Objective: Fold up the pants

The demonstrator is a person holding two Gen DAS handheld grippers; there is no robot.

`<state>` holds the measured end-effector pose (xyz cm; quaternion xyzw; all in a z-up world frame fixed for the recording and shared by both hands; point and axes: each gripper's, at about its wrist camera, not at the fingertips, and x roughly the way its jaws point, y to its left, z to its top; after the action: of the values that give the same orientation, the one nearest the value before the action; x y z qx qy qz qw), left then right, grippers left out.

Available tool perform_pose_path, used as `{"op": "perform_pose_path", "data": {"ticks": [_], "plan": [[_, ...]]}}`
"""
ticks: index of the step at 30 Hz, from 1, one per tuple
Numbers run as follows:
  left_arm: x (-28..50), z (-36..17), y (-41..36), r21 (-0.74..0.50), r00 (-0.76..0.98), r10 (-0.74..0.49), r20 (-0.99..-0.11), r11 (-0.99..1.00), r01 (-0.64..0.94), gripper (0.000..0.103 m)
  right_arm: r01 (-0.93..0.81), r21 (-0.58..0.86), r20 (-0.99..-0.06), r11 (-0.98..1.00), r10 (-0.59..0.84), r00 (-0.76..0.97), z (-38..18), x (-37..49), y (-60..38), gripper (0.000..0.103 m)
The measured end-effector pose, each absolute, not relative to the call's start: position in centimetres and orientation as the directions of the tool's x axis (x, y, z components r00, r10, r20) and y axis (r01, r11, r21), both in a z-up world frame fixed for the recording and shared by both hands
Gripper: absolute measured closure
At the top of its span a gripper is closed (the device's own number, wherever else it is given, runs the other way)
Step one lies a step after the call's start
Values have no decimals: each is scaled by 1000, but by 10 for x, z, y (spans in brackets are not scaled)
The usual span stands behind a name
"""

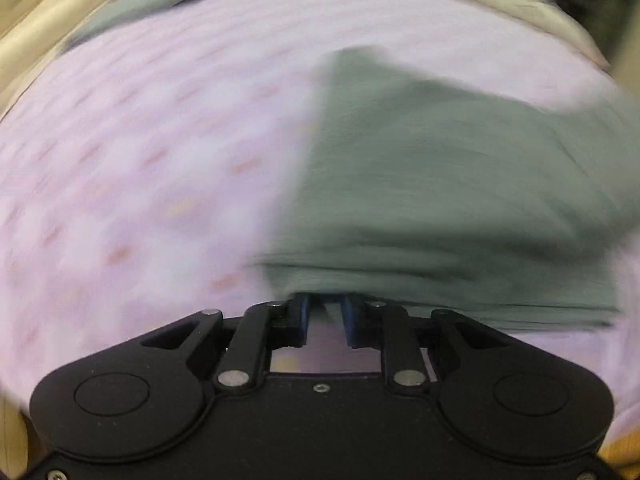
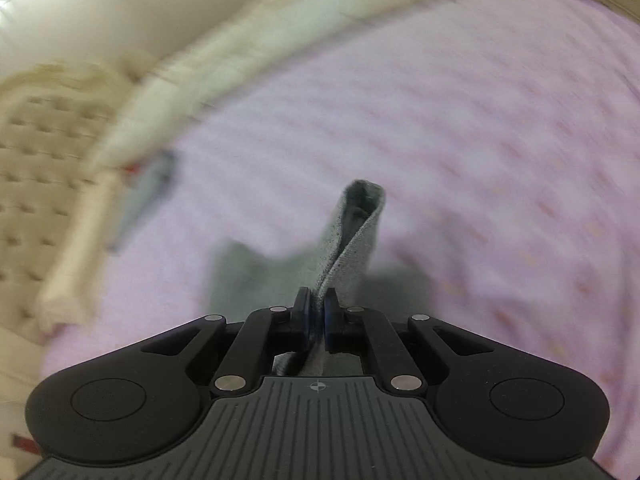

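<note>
Grey pants (image 1: 460,184) lie folded on a lilac bed sheet (image 1: 140,160), right of the middle in the blurred left wrist view. My left gripper (image 1: 327,300) is at their near folded edge. Its blue pads stand narrowly apart, with a wedge of grey cloth between them and their tips hidden in the fold. In the right wrist view, my right gripper (image 2: 319,300) is shut on a strip of the grey pants (image 2: 356,232). This strip stands up from the pads as a looped fold, above the sheet (image 2: 500,140). More grey cloth lies below and behind it.
Another grey garment (image 1: 140,8) lies at the far left of the bed, also visible in the right wrist view as a garment (image 2: 148,188). A cream blanket (image 2: 240,40) runs along the bed's far side. A tufted cream headboard (image 2: 40,184) stands at the left.
</note>
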<state>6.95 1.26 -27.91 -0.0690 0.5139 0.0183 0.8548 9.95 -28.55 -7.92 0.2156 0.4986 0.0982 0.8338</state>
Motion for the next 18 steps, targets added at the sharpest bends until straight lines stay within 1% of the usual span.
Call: {"op": "perform_pose_path", "data": {"ticks": [2,3,5,9,11,13,15,18], "plan": [[68,-280,34,-200,466,-120,-877,972,-127,92,97,378,-857,921,309,413,-113,94,-297,97],[69,-276,37,-205,453,-132,-881,972,-117,92,107,352,-874,930,286,392,-123,91,-300,97],[65,-261,33,-167,466,-125,-876,985,-50,92,127,333,-885,934,263,385,-133,85,-303,97],[44,-227,29,-95,565,-121,-816,993,74,91,111,319,-879,941,250,406,-130,82,-300,97],[36,-216,34,-74,640,-111,-760,994,84,87,100,312,-880,945,247,407,-127,84,-297,97],[39,-214,45,-66,677,-66,-733,997,26,78,101,314,-876,944,248,413,-126,85,-298,97],[60,-225,55,-65,621,-29,-783,997,-35,77,103,317,-876,943,249,413,-124,84,-298,97],[91,-250,59,-89,510,-66,-857,996,-21,78,94,312,-879,945,250,405,-126,83,-297,97]]}}
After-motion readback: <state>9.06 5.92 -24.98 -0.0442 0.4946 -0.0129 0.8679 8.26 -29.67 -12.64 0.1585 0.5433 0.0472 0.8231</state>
